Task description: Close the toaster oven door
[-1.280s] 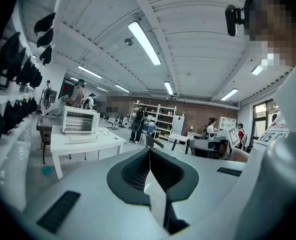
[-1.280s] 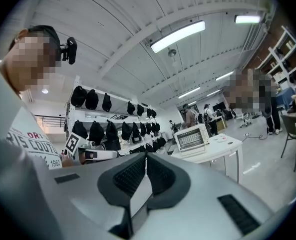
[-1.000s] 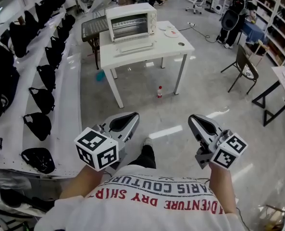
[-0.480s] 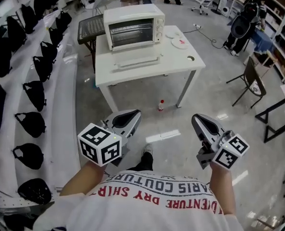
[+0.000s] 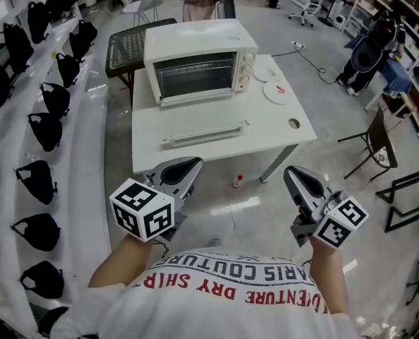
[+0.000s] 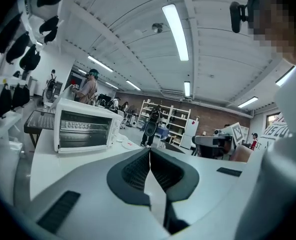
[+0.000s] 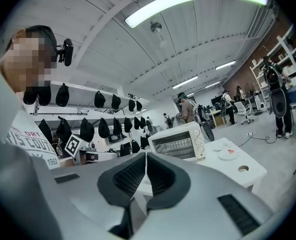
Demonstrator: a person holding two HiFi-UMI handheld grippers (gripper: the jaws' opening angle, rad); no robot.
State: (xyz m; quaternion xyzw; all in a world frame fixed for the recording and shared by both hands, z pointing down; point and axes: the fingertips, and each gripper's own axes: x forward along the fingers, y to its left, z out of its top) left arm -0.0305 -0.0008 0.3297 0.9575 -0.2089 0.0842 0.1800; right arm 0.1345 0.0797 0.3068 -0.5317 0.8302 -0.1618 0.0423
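Toaster oven door open flat on table; glass barely discernible.

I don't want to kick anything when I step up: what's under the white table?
A small red-capped bottle stands on the floor just past the white table's front edge. The table covers everything else beneath it.

Toaster oven and white table drawn nearer, filling more of the head view, floor bottle closer too
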